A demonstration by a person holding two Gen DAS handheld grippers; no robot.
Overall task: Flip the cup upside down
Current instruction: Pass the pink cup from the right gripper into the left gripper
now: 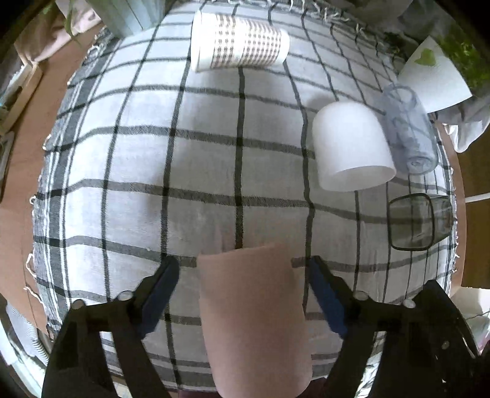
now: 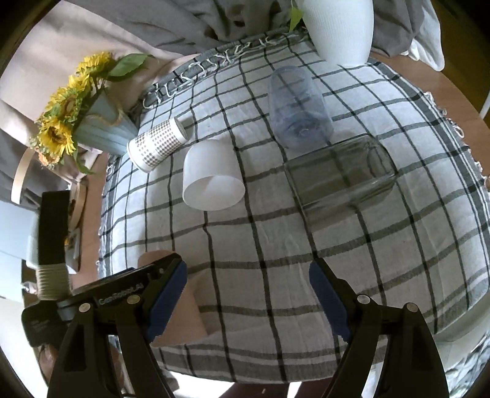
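Note:
A pink cup [image 1: 254, 318] stands on the checked cloth [image 1: 153, 183], closed end up, between the open jaws of my left gripper [image 1: 245, 290]; neither pad touches it. In the right wrist view the pink cup [image 2: 186, 309] shows behind my left gripper [image 2: 144, 275], at the cloth's near left edge. My right gripper [image 2: 248, 290] is open and empty above the cloth [image 2: 260, 238]. A white cup [image 1: 352, 147] [image 2: 211, 174], a patterned paper cup [image 1: 239, 41] [image 2: 159, 142], a bluish clear cup [image 1: 407, 128] [image 2: 298, 107] and a square clear glass [image 1: 419, 222] [image 2: 340, 177] lie on their sides.
A pot of sunflowers [image 2: 82, 116] stands off the cloth's far left corner. A white vase [image 2: 340, 27] stands at the cloth's far edge. A white card with a green shape [image 1: 431, 76] lies at the right. The wooden table [image 1: 18, 171] shows around the cloth.

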